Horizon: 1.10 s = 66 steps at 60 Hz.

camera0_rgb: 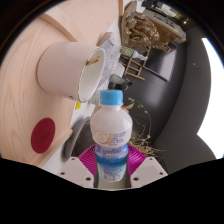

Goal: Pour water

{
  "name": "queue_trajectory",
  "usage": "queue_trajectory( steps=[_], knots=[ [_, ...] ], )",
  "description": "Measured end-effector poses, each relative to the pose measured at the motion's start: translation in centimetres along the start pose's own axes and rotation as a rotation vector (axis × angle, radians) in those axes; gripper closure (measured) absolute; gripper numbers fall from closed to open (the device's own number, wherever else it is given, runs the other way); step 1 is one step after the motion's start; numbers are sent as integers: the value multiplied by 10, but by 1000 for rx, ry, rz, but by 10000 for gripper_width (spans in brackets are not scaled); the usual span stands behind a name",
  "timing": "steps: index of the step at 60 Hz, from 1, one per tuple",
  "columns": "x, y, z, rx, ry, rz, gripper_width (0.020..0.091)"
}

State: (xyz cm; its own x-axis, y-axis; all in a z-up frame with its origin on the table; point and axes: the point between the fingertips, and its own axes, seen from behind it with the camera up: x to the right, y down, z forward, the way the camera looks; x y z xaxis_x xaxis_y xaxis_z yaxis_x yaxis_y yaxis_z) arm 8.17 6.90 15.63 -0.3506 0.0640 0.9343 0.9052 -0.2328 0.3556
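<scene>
A clear plastic water bottle (111, 130) with a blue cap and a blue-white label stands between my fingers, and both magenta pads (90, 158) press on its lower body, so my gripper (111, 165) is shut on it. The view is tilted: a white cup (68, 70) appears lying sideways on the pale round table (30, 95), with its open mouth facing the bottle's cap. The cap sits just beside the cup's rim. I cannot see any water stream.
A dark red round object (43, 135) lies on the table near the cup. Beyond the table edge are dark floor and cluttered wooden furniture (150, 40).
</scene>
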Motion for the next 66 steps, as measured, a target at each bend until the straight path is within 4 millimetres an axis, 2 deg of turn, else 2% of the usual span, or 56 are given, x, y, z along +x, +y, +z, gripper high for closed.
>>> queue_trajectory(
  steps=[7,13,17,27,31,33,39,40,56,66],
  knots=[
    [-1,-1,2,9,-9,35,748],
    [2,2,1,15,-43,190,746],
    [5,8,-2,-1,-90,411,746],
    [16,16,-12,-45,-250,1086,744],
    [10,8,-17,-73,-314,1332,745],
    [2,12,-14,-78,-361,1435,744],
    [-25,6,-12,-102,-461,1668,744],
    [-28,-2,-15,-115,-466,1695,744],
    [-94,-26,-10,-126,-572,1862,726],
    [-94,-27,-12,-98,-529,1866,656]
  ],
)
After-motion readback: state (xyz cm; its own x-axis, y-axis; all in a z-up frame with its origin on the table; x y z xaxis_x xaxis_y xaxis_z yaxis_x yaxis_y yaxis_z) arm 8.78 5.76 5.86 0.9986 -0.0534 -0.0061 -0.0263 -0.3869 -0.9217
